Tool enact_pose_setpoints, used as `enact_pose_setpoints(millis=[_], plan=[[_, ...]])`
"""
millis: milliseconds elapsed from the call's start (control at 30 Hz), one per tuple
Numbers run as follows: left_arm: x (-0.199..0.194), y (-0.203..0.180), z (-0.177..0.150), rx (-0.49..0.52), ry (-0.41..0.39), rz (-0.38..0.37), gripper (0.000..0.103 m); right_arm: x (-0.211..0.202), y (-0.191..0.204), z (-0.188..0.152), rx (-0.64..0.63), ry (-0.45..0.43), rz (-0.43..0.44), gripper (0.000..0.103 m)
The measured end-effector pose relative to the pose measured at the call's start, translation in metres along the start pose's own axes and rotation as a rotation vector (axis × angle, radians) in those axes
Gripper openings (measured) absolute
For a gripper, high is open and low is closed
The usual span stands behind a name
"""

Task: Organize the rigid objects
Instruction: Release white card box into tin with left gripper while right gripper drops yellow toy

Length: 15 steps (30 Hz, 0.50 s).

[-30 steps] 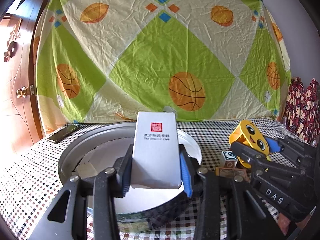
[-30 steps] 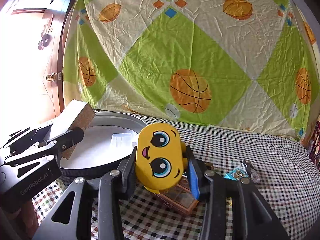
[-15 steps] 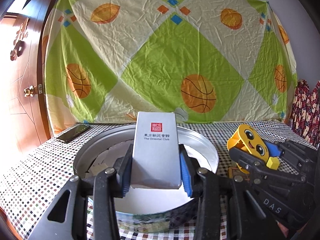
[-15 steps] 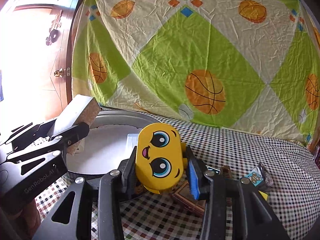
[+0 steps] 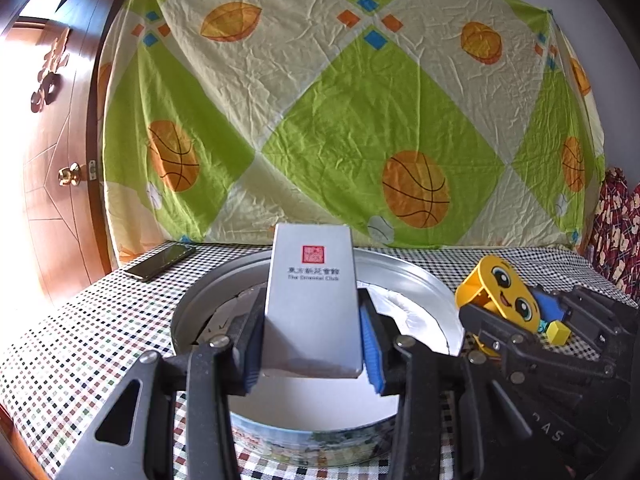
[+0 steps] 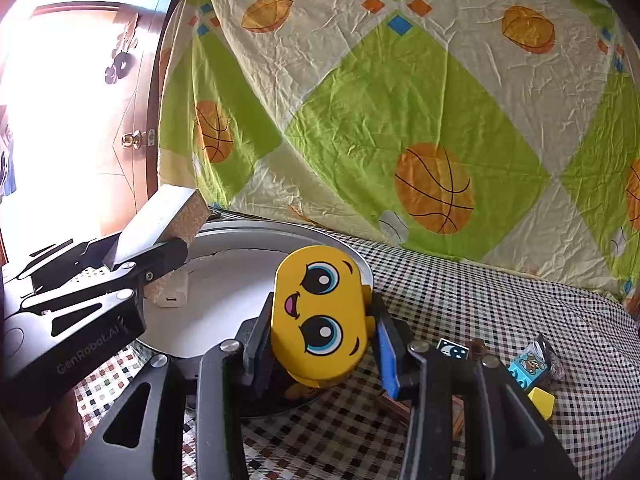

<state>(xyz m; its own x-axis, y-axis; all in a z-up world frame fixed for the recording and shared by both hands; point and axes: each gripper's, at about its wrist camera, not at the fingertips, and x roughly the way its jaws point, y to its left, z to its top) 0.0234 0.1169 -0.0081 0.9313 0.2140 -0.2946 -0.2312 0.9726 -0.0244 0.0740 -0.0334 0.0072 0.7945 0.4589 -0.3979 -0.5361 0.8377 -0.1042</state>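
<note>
Checkered tablecloth; basketball-print sheet behind; wooden door left

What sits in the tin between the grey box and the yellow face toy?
In the right wrist view, a small white charger lies on the round tin's white liner between the grey box and the yellow face toy.

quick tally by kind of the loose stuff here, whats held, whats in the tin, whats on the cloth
Held: 2, grey box in the left gripper, yellow face toy in the right gripper.
In the round tin: 1, white charger.
Small blocks on the checked cloth: 3, moon block, bear block, yellow block.
Phone on the cloth: 1.
Total: 7.
</note>
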Motion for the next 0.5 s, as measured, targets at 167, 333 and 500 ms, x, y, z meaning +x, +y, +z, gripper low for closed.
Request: enact_pose_setpoints(millis=[167,333,500], plan=[[-0.001,0.005,0.001,0.001,-0.004,0.009,0.04,0.001,0.006,0.001,-0.008,-0.003,0.013,0.045],[0.0,0.012,0.001,-0.007,-0.002,0.023,0.04,0.004,0.012,0.003,-0.015,-0.003,0.027,0.045],[0.002,0.019,0.002,-0.012,0.004,0.039,0.04,0.007,0.018,0.004,-0.028,0.001,0.04,0.045]])
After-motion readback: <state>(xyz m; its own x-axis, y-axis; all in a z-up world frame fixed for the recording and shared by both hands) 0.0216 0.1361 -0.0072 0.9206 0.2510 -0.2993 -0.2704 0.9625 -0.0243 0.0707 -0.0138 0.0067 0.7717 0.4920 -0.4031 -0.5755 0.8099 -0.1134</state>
